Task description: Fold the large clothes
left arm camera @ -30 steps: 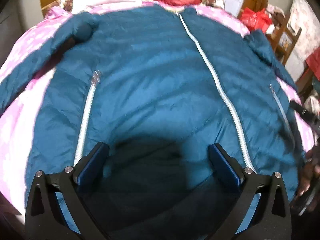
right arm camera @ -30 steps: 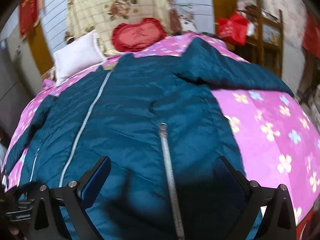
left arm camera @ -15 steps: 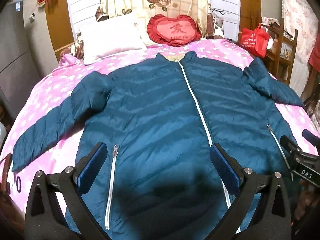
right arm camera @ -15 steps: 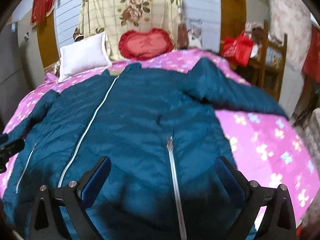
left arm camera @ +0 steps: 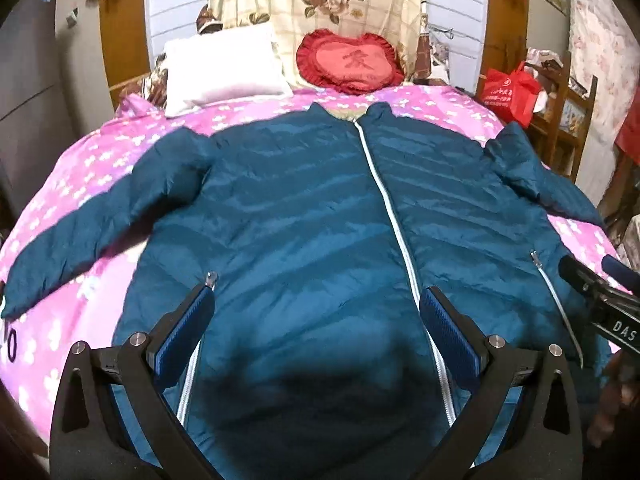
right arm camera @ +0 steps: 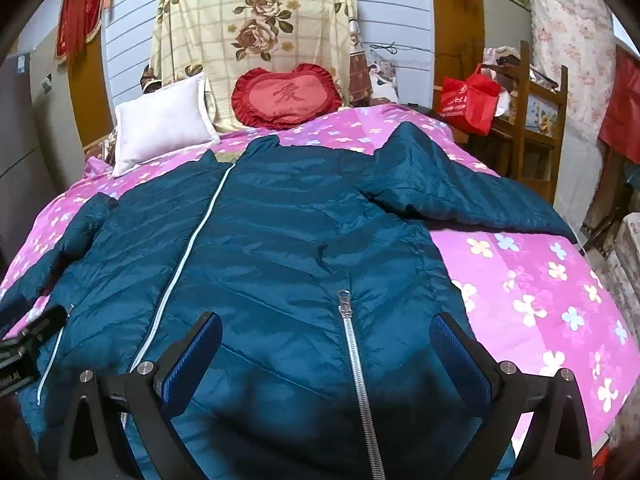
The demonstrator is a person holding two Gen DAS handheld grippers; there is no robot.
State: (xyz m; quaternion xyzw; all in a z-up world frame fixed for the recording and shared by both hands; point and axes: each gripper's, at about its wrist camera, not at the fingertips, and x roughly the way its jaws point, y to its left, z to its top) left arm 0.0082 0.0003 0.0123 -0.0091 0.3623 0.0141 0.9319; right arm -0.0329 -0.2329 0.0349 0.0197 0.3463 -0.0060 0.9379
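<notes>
A large teal puffer jacket (left arm camera: 304, 216) lies flat, front up and zipped, on the pink flowered bed (left arm camera: 80, 184). Its sleeves spread out to the left (left arm camera: 92, 224) and right (left arm camera: 536, 176). It also fills the right wrist view (right arm camera: 280, 248), with its right sleeve (right arm camera: 460, 188) lying across the bedspread. My left gripper (left arm camera: 316, 312) is open and empty above the jacket's lower middle. My right gripper (right arm camera: 326, 336) is open and empty above the right pocket zipper (right arm camera: 352, 352). The right gripper's body shows at the right edge of the left wrist view (left arm camera: 600, 300).
A white pillow (left arm camera: 224, 68) and a red heart cushion (left arm camera: 348, 62) lie at the head of the bed, before a floral cloth (right arm camera: 256, 32). A wooden shelf (right arm camera: 536, 128) with a red bag (right arm camera: 468, 104) stands to the right of the bed.
Both grippers have pulled up and back from the jacket, so the whole jacket and the headboard now show. Both stay open and empty.
</notes>
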